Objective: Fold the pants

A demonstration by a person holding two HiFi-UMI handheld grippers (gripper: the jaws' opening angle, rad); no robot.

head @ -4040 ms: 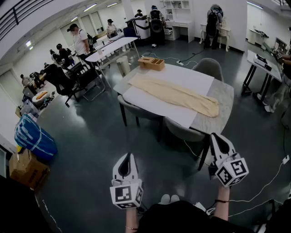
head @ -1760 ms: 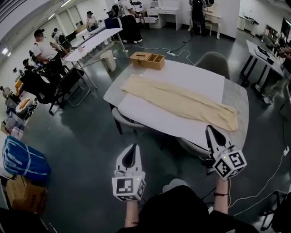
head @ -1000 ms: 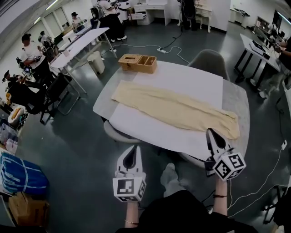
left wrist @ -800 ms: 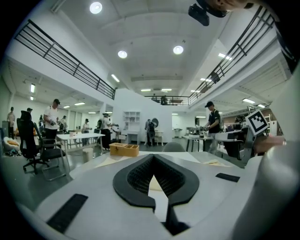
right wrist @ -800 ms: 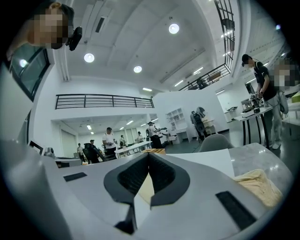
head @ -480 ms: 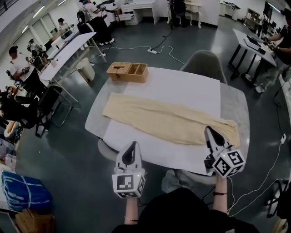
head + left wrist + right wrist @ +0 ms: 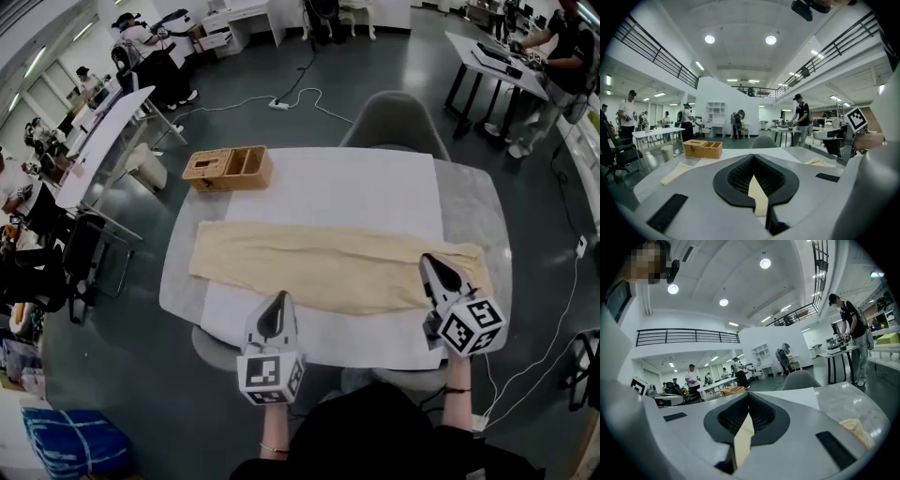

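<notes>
Head view
- counter (image 7: 472,208): grey marble top with a white sheet (image 7: 361,187) laid over most of it.
- pants (image 7: 333,266): cream, flat and unfolded on the sheet. They run lengthwise from near the left edge to near the right edge, in the half closer to the near edge.
- wooden box (image 7: 228,169): at the far left corner, well apart from the pants.
- left claw (image 7: 277,298): over the near edge, tip just short of the pants' near side. Jaws together, nothing in them.
- right claw (image 7: 429,261): tip over the pants' right end, towards the near right corner. Jaws together. Contact with the cloth cannot be told.

Left gripper view
- left claw (image 7: 753,156): jaws meet at the tip and grip nothing.
- pants (image 7: 676,172): lying flat past the tip, one end out towards the counter's left edge.
- wooden box (image 7: 702,148): at the far left corner.

Right gripper view
- right claw (image 7: 748,394): closed and empty.
- pants (image 7: 858,431): rumpled end low at right, lying on bare marble (image 7: 843,401).
</notes>
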